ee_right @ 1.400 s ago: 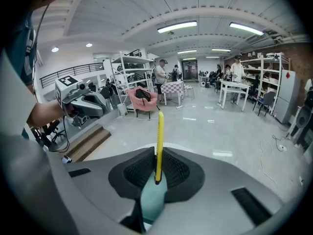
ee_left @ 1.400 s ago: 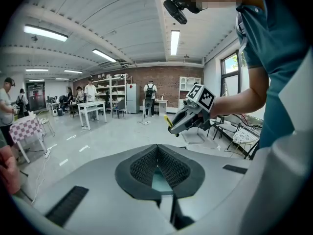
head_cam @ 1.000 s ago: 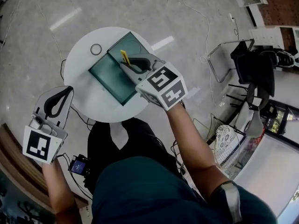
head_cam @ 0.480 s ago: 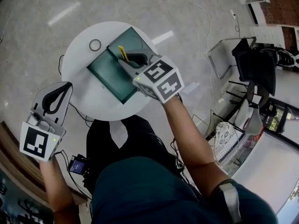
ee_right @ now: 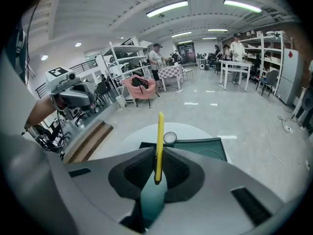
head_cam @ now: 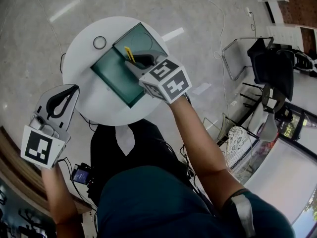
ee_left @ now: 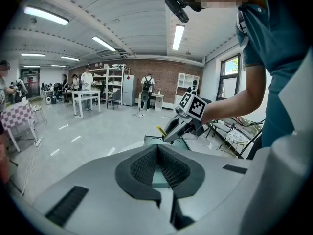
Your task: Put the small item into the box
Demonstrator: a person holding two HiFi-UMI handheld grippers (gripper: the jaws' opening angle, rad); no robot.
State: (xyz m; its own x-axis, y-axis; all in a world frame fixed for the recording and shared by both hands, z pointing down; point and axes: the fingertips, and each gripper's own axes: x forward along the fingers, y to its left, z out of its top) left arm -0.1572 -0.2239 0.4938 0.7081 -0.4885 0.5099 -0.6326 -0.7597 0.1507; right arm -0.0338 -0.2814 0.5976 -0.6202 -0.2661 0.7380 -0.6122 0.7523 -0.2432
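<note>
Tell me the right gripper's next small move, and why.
Probably lower the right gripper toward the green box: its jaws are shut on the yellow stick, which the head view shows above the box, not yet inside it.

The head view looks steeply down from above the person onto the round white surface (head_cam: 94, 105) and the floor around it. The left gripper view rides on the left gripper (ee_left: 157, 148), low near the surface's edge, and faces across it toward the right gripper (ee_left: 168, 135). The right gripper view looks from close above the green box (ee_right: 195, 146), past the yellow stick (ee_right: 159, 141) between its fingers, out into the room. All three views share the surface, box and stick.
</note>
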